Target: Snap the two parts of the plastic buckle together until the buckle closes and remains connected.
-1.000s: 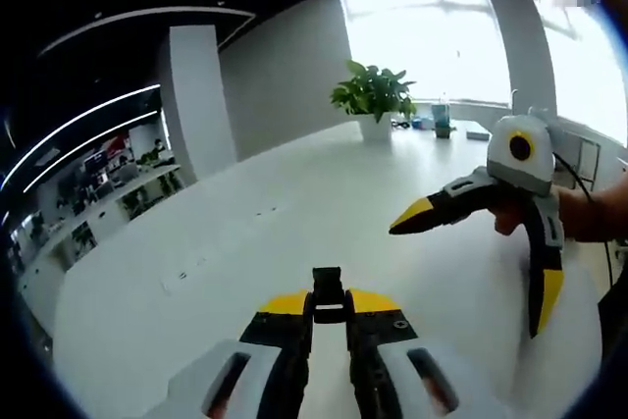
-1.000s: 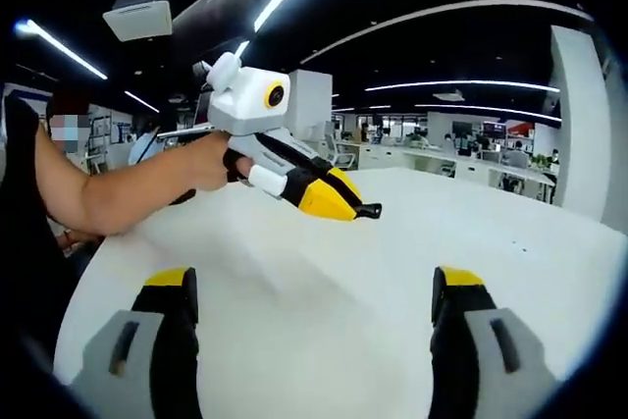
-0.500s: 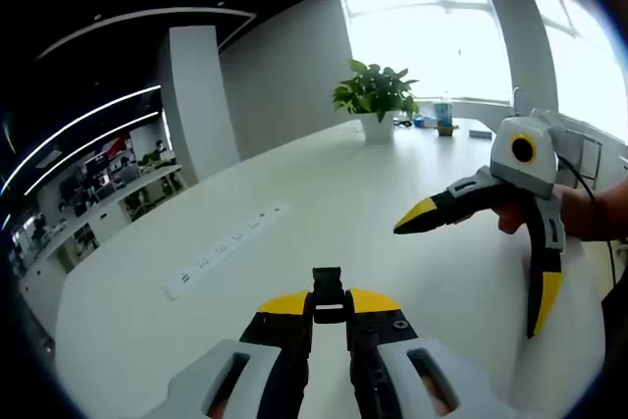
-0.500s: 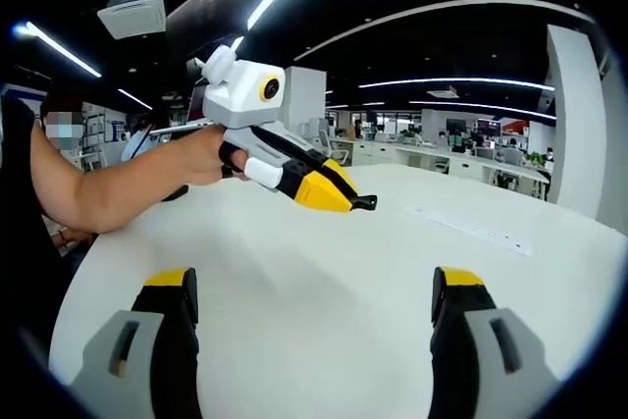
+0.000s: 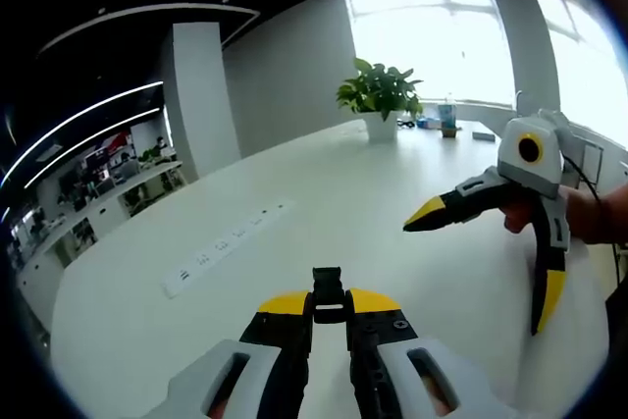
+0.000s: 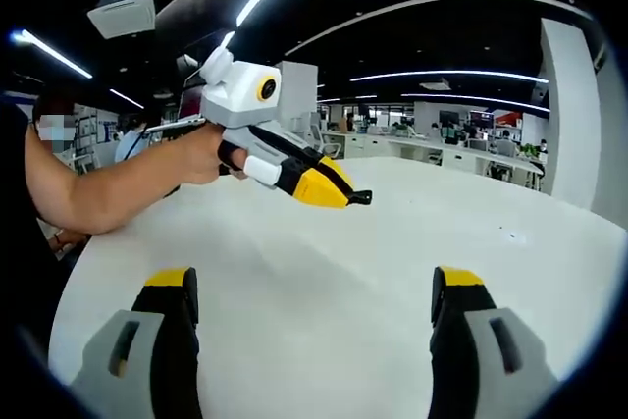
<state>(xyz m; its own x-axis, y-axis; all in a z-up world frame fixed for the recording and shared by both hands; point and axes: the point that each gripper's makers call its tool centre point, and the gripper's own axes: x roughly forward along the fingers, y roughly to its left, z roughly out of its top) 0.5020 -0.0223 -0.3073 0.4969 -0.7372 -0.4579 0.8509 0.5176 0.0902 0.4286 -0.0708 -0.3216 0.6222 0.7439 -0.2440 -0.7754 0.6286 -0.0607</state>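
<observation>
A small black plastic buckle part [image 5: 328, 293] is kept clamped between the closed left gripper [image 5: 329, 309] at lower centre, while the empty right gripper [image 6: 316, 293], jaws wide apart, has drifted slightly rightward above the white table [image 5: 294, 223].

left tool [image 5: 330, 313] clamps black buckle part [image 5: 328, 291] (above table [image 5: 294, 203]) | right tool [image 5: 491, 262] agape

A small black plastic buckle part [image 5: 328, 291] sits pinched between the closed yellow tips of the left hand-held gripper [image 5: 329, 303], projecting forward, raised above the white table [image 5: 294, 233].
</observation>
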